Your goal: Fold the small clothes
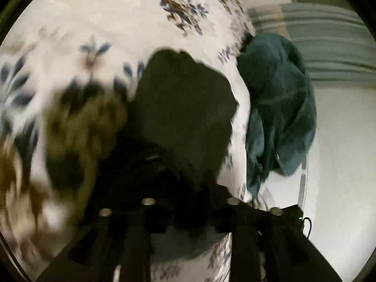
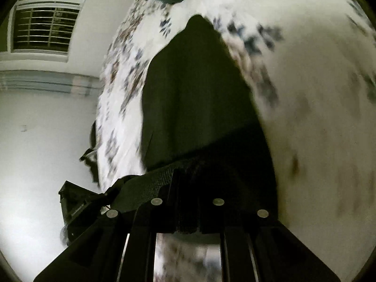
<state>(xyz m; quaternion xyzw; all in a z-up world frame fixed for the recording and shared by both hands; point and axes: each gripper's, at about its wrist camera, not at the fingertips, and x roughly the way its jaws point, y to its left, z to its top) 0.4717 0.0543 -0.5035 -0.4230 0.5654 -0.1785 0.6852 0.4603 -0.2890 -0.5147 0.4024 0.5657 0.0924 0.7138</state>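
Both jaws pinch dark garment (image 1: 185, 108) (blurred); teal cloth (image 1: 279, 108) overhangs bed edge.

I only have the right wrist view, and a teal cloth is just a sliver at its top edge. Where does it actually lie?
Observer: The crumpled teal cloth drapes over the edge of the floral white bedspread, and its lower part hangs down the side.
Operator: Does it touch the black garment?
Observer: No. The left wrist view shows a strip of bedspread between it and the black garment.
Operator: Is the left gripper on the garment?
Observer: Dark fabric reaches down between the fingers of the left gripper, but blur hides whether they are shut.
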